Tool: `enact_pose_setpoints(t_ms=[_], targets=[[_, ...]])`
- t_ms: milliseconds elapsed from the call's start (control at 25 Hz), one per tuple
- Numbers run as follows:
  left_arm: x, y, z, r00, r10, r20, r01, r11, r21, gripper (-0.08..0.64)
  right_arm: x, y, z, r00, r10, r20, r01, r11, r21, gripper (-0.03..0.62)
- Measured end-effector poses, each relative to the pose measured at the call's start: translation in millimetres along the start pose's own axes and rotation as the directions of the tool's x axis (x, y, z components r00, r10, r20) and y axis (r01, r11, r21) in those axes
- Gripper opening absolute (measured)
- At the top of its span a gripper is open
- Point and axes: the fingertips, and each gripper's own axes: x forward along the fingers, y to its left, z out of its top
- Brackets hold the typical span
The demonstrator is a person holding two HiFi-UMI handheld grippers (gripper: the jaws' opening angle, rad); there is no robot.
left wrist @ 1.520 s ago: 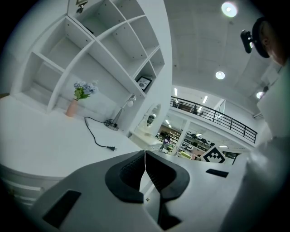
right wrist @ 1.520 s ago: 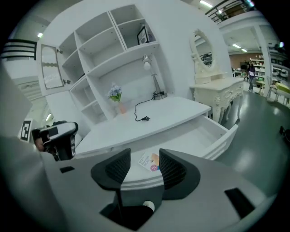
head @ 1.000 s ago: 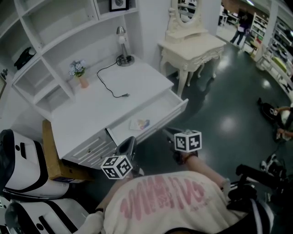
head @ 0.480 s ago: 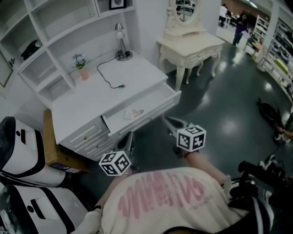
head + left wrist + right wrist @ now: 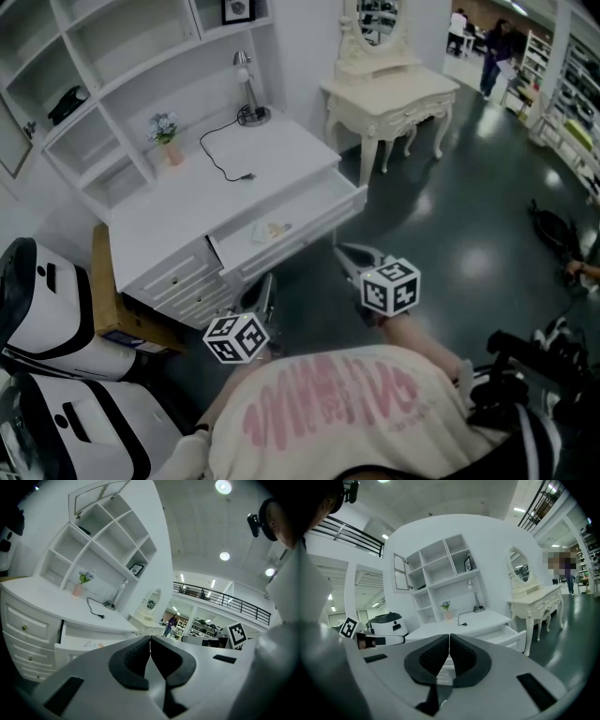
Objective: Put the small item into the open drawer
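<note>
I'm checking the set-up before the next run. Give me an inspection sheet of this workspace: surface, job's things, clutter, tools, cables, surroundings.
Surface: white desk, shelves above it.
Job's things: drawer stands open; small item lies inside it.
Clutter: lamp and flower pot at the back of the desk.
Tools: left tool and right tool both shut, nothing between the jaws, held off the desk.
Cables: black cable runs from the lamp across the desk, plug end loose.
Surroundings: dressing table on the right, cardboard box beside the desk, a person far off.
</note>
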Motion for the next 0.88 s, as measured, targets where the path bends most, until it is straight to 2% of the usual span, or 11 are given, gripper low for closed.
enact_pose_setpoints(t_ms=[200, 440, 640, 880], targets=[[-1, -4, -10, 1.0, 0.008, -0.006, -0.008, 1.0, -0.009, 0.032, -7, -4, -8, 1.0, 0.0, -0.014, 0.0, 1.0, -0.001, 0.023], [0, -7, -14, 1.0, 0.017, -0.008, -0.017, 1.0, -0.006, 0.032, -14, -21, -16, 0.999, -0.03, -0.014, 0.031, 0.997, 0.064, 0.023], [-8, -7, -21, 0.999, 0.03, -0.031, -0.03, 1.0, -0.003, 0.032, -13, -22, -21, 0.998, -0.046, -0.036, 0.046, 0.999, 0.011, 0.023], [-18, 7, -19, 0.997, 0.066, -0.032, -0.067, 0.998, -0.019, 0.032, -6, -29, -25, 0.998, -0.053, -0.045, 0.056, 0.996, 0.067, 0.023]])
